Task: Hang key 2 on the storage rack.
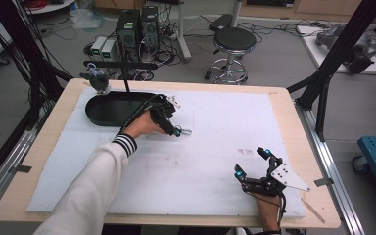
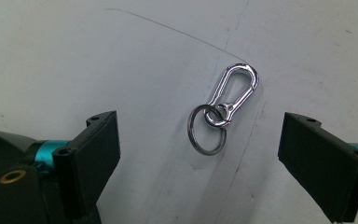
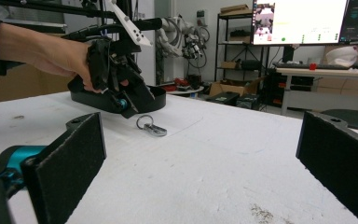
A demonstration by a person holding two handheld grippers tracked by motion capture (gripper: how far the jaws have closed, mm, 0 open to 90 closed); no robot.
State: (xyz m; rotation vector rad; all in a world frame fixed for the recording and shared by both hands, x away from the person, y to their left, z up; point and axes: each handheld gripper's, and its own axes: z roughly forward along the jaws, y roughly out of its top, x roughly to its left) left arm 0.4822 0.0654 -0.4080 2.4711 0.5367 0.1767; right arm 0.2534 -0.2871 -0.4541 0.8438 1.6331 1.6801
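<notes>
From the high view, we see the left tongs (image 1: pixel 176 128) low over the white mat (image 1: pixel 215 171) on the bench (image 1: pixel 54 112), pointing right at a clip (image 1: pixel 185 131) that lies just beyond their tips. Just left and far of the hand sits a black tray (image 1: pixel 98 111), with a thin post (image 1: pixel 126 83) rising from its far side; both crowd that hand's left flank. The right tongs (image 1: pixel 252 160) rest near the bench's near right corner, spread wide, with nothing between them. The mat between the two hands lies bare, and so does its far right part.

In the left gripper view, we see the clip (image 2: pixel 230 93) and its ring (image 2: pixel 206 129) flat on the mat, midway between the two wide-set jaws, touched by neither. No earlier look tells us more. Open mat surrounds the clip on all sides.

In the right gripper view, our own jaws stand far apart and hold nothing. Far off, the left tongs (image 3: pixel 128 106) hang just left of the clip (image 3: pixel 151 126), their tips close above the mat, the tray (image 3: pixel 154 100) right behind them. Bare mat runs from us to the clip.
</notes>
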